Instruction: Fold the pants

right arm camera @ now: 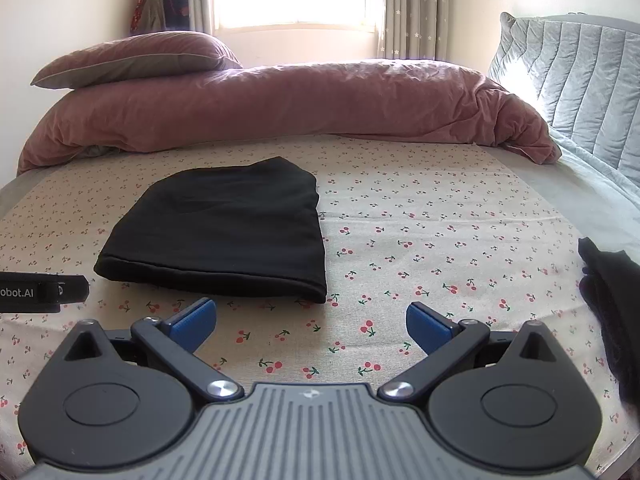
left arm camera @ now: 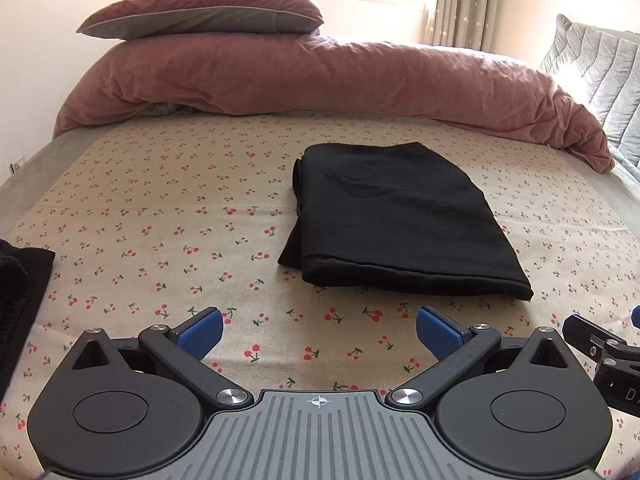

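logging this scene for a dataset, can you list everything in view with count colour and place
pants: 1, black, folded, mid bed on the sheet
sheet: 1, beige with red cherries, covering the bed
duvet: 1, dusty pink, bunched along the far side
pillow: 1, pink and grey, on the duvet's left end
cushion: 1, grey quilted, far right
curtains: grey, starred, at the window
dark cloth: 1, black, right edge of right view
dark cloth, second: 1, black, left edge of left view
left gripper: blue pads, jaws open, empty
right gripper: blue pads, jaws open, empty

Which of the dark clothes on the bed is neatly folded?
The black pants in the middle, a flat rectangle; the dark garments at the left edge and right edge lie bunched.
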Tool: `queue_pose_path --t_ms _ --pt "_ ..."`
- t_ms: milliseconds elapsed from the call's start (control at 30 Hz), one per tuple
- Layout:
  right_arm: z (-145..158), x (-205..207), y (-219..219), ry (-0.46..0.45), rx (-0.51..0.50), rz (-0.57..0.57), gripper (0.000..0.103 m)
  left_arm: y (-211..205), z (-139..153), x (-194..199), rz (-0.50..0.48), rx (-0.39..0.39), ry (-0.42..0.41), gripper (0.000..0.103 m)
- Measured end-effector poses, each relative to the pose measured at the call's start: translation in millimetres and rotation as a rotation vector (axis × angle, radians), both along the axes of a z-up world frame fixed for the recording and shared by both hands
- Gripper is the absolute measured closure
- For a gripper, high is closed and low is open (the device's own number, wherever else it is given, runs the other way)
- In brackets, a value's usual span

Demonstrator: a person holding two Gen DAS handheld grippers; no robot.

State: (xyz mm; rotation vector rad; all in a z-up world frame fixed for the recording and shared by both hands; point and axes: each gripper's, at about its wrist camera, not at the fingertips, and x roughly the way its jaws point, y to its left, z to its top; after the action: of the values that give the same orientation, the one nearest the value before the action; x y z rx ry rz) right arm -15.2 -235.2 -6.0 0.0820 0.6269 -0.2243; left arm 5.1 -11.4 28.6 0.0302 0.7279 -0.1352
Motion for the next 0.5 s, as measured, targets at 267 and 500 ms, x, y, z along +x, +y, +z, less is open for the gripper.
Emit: queue_pose_path --t_ms 267,500 --pt "0.4 0.0 1.6 -0.002 0.0 -0.002 0.004 -0.1 -0.8 0.6 0.017 0.008 -0.004 0.0" --pt "0.1 0.3 0.6 -0.004 -0.008 -0.016 0.004 -2.7 -2.3 1.6 0.016 0.021 0.005 0.0"
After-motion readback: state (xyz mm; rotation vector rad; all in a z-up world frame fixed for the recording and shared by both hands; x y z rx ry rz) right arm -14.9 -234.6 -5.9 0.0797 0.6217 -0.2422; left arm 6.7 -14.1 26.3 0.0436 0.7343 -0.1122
